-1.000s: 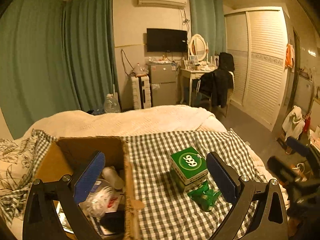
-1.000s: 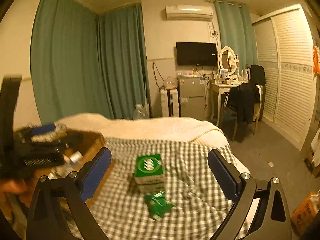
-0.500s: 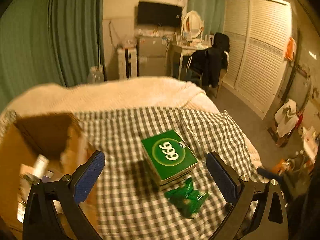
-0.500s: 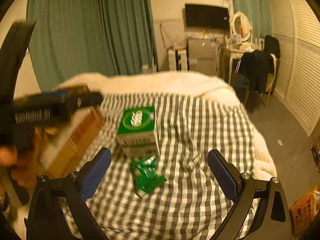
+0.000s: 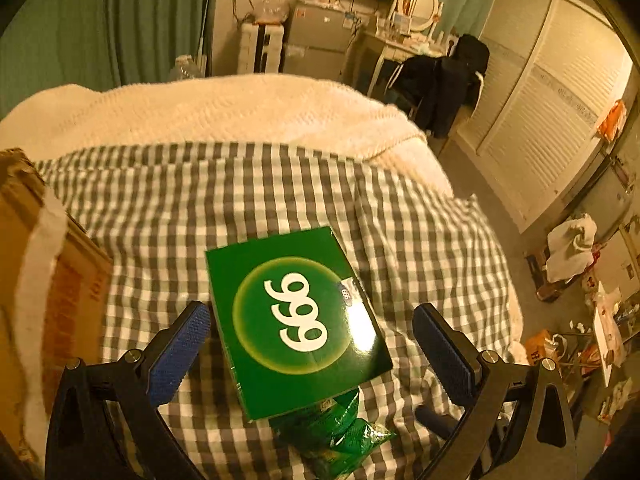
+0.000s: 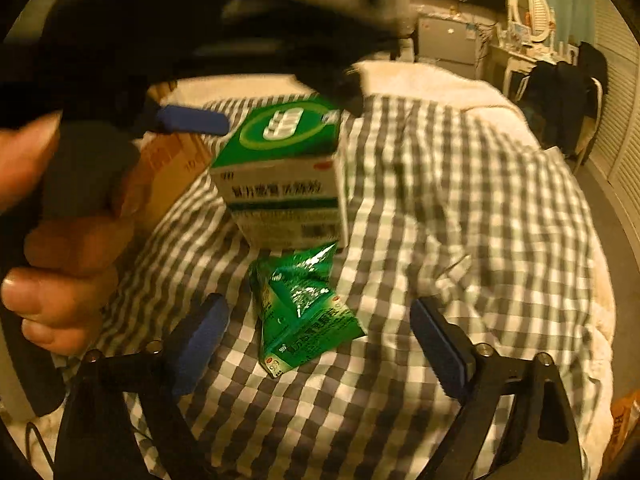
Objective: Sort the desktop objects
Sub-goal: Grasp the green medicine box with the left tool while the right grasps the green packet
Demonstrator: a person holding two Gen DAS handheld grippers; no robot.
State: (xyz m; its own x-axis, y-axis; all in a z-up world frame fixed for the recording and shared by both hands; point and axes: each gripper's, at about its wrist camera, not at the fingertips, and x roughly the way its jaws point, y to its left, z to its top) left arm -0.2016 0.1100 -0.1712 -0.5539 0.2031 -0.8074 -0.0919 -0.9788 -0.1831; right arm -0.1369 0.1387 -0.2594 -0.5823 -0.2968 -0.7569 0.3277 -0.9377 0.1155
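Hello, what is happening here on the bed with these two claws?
A person is sorting things on a checked cloth, holding a claw in each hand. The left claw is open around the green box marked 999, not gripping it. The right claw, open though its jaws have just been closing a little, sits around the green sachet lying in front of the box. Nothing is held yet. A cardboard box stands to the left.

left gripper: black frame, blue ribbed pads, silver screws | right gripper: same | hand: bare
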